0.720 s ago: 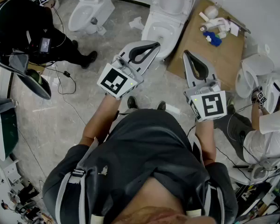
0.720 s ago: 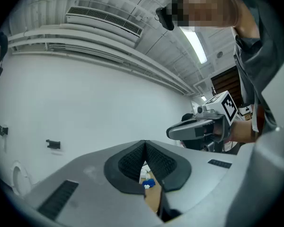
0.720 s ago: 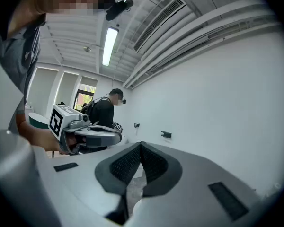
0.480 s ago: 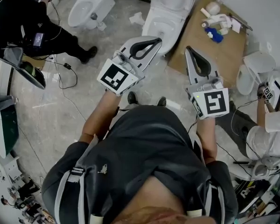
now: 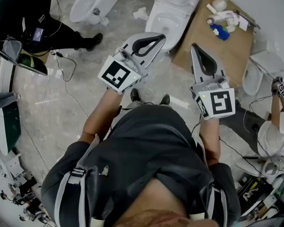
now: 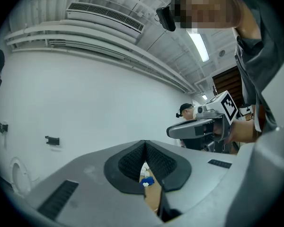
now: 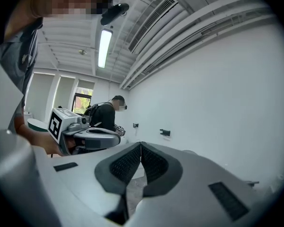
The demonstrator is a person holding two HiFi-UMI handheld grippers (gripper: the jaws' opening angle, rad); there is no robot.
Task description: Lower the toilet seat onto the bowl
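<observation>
Both claws are pressing shut with nothing between them: the left gripper [image 6: 144, 144] and the right gripper [image 7: 140, 145]. Each gripper camera is tilting up at wall and ceiling, catching only the other claw. Only the head view is showing the toilet [image 5: 173, 13], which is standing near, beyond the tips and untouched. Its seat's position is unclear.

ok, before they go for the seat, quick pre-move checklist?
1. Left gripper empty, jaws together: ok.
2. Right gripper empty, jaws together: ok.
3. Toilet ahead of both grippers: ok.
4. Grippers at the toilet: not ok, both are short of it.
5. Seat up or down: cannot tell, the head view cuts off the toilet's top.
6. Bystander in black at the left, apart from the grippers: ok.
</observation>
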